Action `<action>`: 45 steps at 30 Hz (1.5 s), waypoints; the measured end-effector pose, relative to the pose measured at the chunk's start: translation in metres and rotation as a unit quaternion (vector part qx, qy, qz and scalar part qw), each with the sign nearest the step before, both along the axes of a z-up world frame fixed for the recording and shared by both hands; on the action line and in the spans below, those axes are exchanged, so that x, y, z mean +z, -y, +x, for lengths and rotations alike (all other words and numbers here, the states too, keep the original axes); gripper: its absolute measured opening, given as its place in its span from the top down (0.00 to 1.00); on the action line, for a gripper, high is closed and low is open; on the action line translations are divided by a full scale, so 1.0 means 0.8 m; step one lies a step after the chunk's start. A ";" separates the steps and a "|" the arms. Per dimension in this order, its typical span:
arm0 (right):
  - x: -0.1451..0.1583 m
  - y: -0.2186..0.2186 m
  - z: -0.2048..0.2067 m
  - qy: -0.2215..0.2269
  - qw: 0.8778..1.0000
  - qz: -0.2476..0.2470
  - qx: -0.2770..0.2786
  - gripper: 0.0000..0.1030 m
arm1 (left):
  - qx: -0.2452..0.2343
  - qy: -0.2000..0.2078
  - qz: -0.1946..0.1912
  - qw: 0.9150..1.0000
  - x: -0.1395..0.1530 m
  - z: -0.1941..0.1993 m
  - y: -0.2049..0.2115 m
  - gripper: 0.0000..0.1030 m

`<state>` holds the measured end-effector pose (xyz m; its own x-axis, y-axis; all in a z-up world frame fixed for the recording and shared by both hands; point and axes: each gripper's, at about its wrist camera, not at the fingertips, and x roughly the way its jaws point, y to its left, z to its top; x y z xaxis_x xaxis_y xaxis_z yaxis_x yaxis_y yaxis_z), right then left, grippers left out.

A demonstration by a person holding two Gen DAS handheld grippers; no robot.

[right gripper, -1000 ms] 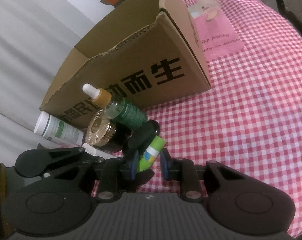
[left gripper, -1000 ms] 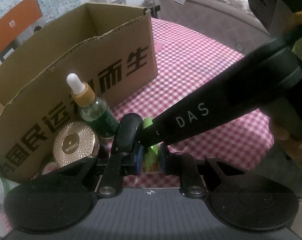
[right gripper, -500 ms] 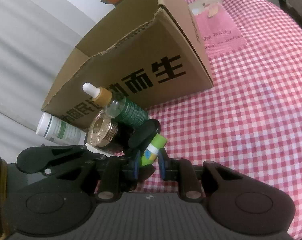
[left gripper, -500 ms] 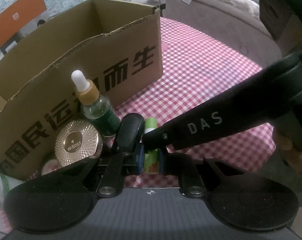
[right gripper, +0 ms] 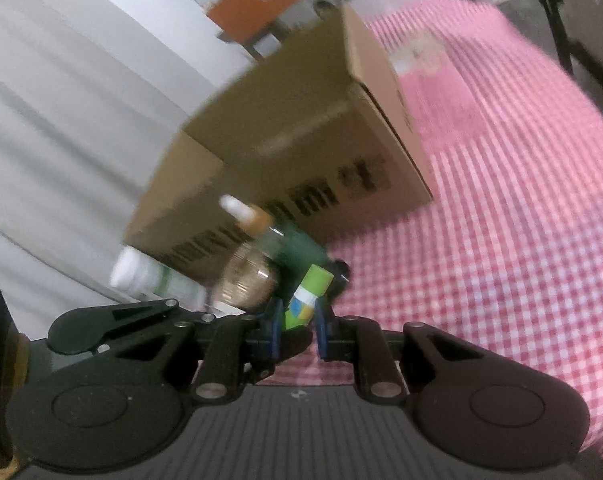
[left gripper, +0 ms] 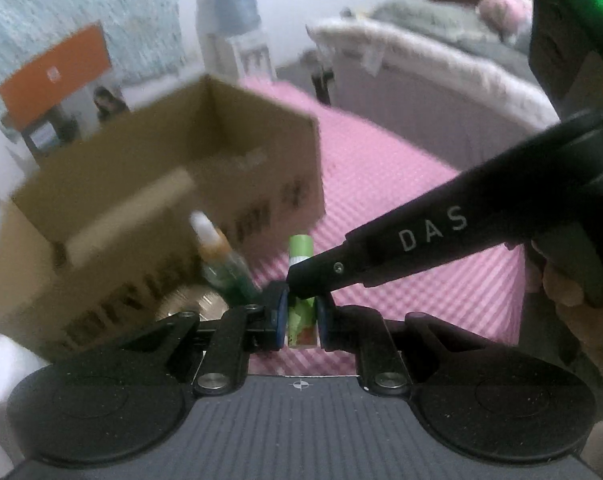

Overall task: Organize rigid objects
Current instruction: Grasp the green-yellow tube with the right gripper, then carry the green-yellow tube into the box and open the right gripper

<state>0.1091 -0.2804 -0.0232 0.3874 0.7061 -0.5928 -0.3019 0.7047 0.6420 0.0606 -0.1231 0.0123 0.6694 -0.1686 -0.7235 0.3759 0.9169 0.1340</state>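
Note:
A small green tube (left gripper: 300, 251) with a green cap stands between the blue pads of my left gripper (left gripper: 299, 317), which is shut on its lower end. One black finger (left gripper: 381, 248) of my right gripper reaches in from the right and meets the same tube. In the right wrist view the green tube (right gripper: 311, 283) leans between the pads of my right gripper (right gripper: 295, 320), also shut on it. The left gripper's body (right gripper: 113, 322) lies at the left. The tube hangs above the pink checked cloth (right gripper: 501, 200).
An open cardboard box (left gripper: 161, 184) (right gripper: 301, 140) stands just behind. Against its front wall are a green dropper bottle (left gripper: 221, 264) (right gripper: 269, 236), a gold-lidded round jar (left gripper: 189, 300) (right gripper: 249, 276) and a white tube (right gripper: 141, 276). A person's hand (left gripper: 565, 292) holds the right gripper.
Both grippers closed onto the green tube and rose with it. The box and the bottles now sit lower and farther in both views, and the box's inside shows.

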 end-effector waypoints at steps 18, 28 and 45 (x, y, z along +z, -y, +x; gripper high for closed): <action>0.132 -0.163 0.124 0.078 0.988 -0.006 0.133 0.82 | 0.125 0.000 -0.026 0.992 0.071 0.106 -0.140 0.86; 0.045 -0.258 0.230 -0.090 0.978 -0.056 0.180 0.82 | 0.167 -0.103 -0.011 0.981 0.018 0.165 -0.183 0.86; 0.057 -0.246 0.233 -0.091 0.980 -0.027 0.177 0.80 | 0.173 -0.043 -0.033 0.983 0.066 0.132 -0.181 0.75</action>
